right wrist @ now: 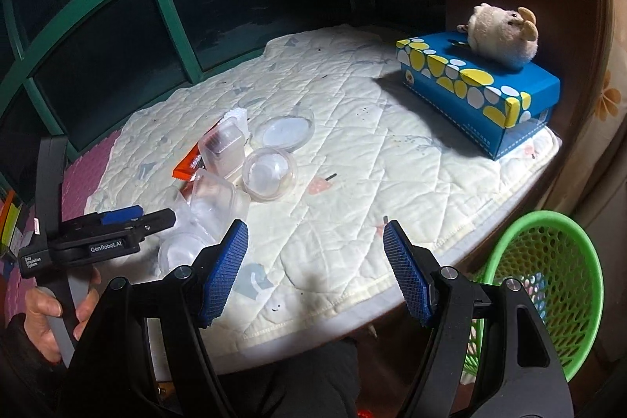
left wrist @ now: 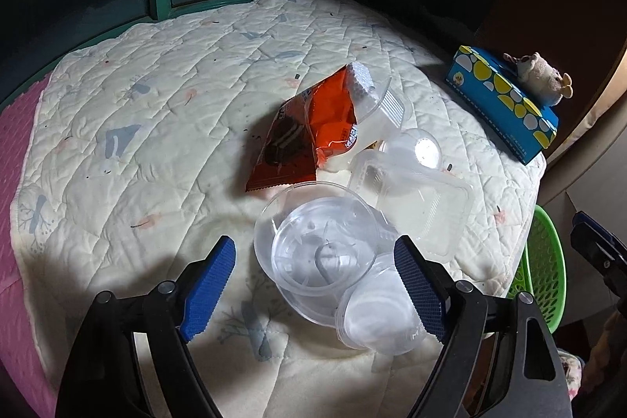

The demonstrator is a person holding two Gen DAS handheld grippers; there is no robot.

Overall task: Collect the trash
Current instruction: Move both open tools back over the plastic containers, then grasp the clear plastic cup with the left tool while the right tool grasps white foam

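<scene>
2 grippers, fingers wide: left gripper [left wrist: 315, 255] | right gripper [right wrist: 315, 243] | label "GenRobot.AI"

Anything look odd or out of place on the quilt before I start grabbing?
Only the trash itself: an orange snack wrapper lies crumpled, partly propped on a tipped clear tray, with clear plastic cups and lids jumbled beside it. No spill shows. The plush toy sits on the tissue box.
</scene>
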